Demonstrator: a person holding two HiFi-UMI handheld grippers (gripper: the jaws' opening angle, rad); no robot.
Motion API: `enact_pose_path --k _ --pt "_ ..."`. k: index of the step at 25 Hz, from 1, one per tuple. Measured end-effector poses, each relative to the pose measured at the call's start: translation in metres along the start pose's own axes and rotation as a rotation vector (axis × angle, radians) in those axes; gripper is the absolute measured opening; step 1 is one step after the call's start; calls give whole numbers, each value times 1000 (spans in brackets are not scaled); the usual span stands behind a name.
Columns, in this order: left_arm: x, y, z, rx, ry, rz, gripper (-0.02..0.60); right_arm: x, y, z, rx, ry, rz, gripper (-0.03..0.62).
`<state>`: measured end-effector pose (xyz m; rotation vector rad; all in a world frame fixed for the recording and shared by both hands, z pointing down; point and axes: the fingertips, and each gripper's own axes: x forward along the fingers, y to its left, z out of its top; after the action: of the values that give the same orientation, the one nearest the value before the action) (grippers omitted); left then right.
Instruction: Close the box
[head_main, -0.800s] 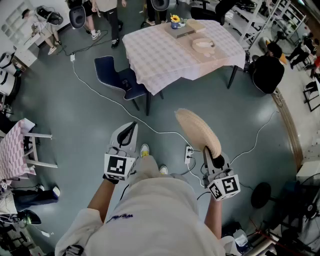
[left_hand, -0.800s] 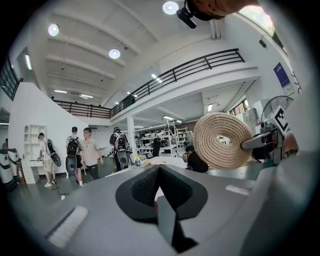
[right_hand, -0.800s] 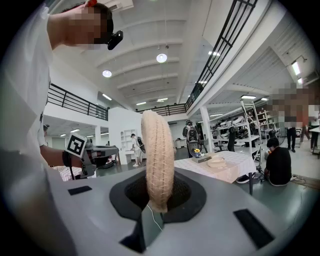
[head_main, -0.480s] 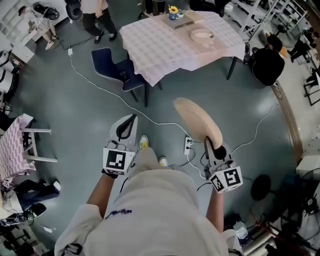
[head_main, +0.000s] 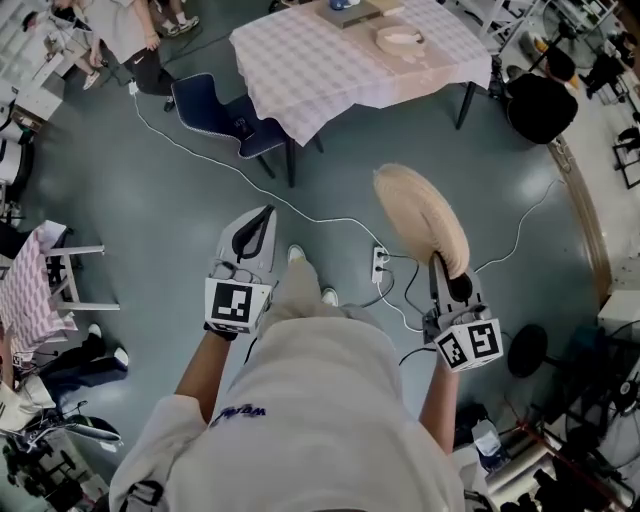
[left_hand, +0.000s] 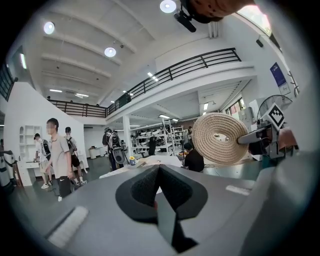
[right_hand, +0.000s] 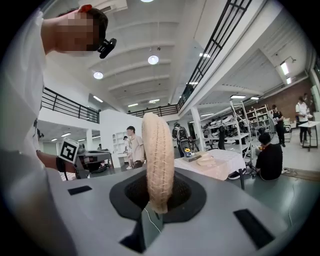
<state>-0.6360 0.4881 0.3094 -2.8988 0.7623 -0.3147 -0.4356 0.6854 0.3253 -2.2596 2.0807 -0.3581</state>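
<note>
1. Woven, straw-coloured and round, the lid (head_main: 420, 220) stands on edge in the right gripper (head_main: 441, 268), whose jaws pinch its rim tight. Carried upright like that, it probably swings clear of the person's legs.
2. The left gripper (head_main: 260, 225) rides alongside with its jaws pressed together on nothing, probably kept free to steady things at the table (head_main: 300, 75).
3. Both tools hover over bare grey floor, well short of that table. The task's box (head_main: 400, 40) sits on top of it, a pale round tub with its mouth open.
4. Textures now: the lid is coiled rope stitched in rings, thick and stiff-looking, with a paler patch at its centre in the left gripper view. The table wears a soft checked cloth that drapes over its edges.
5. Closing has not begun, by the look of it, because lid and box are well apart. Squaring a round lid onto a round rim looks like the fiddly part.
</note>
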Motion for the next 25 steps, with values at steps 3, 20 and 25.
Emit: enact_pose_path --k 3,20,25 --pt "6 0 -9 -7 29 -5 2 4 -14 -1 25 12 -32 38" --pt "167 24 -20 -94 52 -45 2 103 -109 19 -14 108 -83 38" --pt "242 20 -11 -140 48 -93 2 140 -155 52 -46 133 -108 38"
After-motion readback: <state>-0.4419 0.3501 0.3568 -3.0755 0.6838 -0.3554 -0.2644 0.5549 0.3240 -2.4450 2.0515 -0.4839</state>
